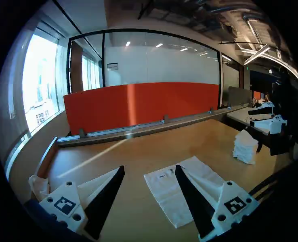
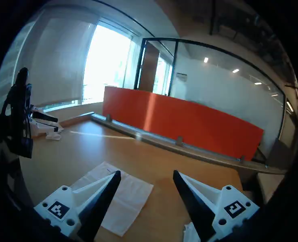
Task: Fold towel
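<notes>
On the desk: a white towel (image 1: pixel 165 193) is lying flat and spread out on the wooden desk (image 1: pixel 149 149), close to its near edge.
Far edge: an orange divider (image 1: pixel 141 105) is standing along the back of the desk on a metal rail (image 1: pixel 120 131), closing off that side.
Open room: bare wood is stretching between the towel and the divider. A stack of folded white cloths (image 1: pixel 245 147) is sitting towards the right edge, well apart from the towel. A crumpled white cloth (image 1: pixel 38 185) is lying near the left edge.
Left gripper: the left gripper (image 1: pixel 149 167) is hanging over the near edge with its fingers spread wide, gripping nothing. Its right-hand finger is crossing in front of the towel, and contact cannot be told.
Right gripper: the right gripper (image 2: pixel 147 172) is also standing wide apart and holding nothing, with the towel showing beneath its left-hand finger.
Towel direction: its long axis is running from the near edge towards the divider, slightly slanted, and a short edge with a small tag is facing the divider.
</notes>
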`<action>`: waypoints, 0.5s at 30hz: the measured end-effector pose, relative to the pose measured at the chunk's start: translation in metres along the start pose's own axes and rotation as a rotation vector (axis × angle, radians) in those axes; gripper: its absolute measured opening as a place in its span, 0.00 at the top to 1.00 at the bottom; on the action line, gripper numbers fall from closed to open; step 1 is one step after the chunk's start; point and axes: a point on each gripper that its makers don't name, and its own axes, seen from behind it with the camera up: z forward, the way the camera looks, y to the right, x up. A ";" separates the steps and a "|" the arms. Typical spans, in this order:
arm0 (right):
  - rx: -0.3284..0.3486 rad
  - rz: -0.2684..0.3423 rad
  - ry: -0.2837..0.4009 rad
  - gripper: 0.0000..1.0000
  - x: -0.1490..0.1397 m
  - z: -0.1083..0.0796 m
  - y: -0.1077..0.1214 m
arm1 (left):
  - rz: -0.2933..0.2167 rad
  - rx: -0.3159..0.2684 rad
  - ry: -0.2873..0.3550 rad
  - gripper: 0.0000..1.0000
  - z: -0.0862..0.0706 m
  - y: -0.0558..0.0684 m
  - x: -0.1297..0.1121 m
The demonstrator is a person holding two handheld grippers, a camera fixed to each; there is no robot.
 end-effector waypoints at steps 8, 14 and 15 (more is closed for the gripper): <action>0.032 -0.003 -0.058 0.00 -0.035 0.012 -0.015 | 0.010 -0.025 -0.059 0.07 0.012 0.013 -0.041; 0.052 0.005 -0.103 0.00 -0.067 0.021 -0.025 | 0.015 -0.044 -0.110 0.07 0.022 0.020 -0.074; 0.055 0.005 -0.110 0.00 -0.072 0.022 -0.027 | 0.016 -0.046 -0.119 0.07 0.023 0.020 -0.079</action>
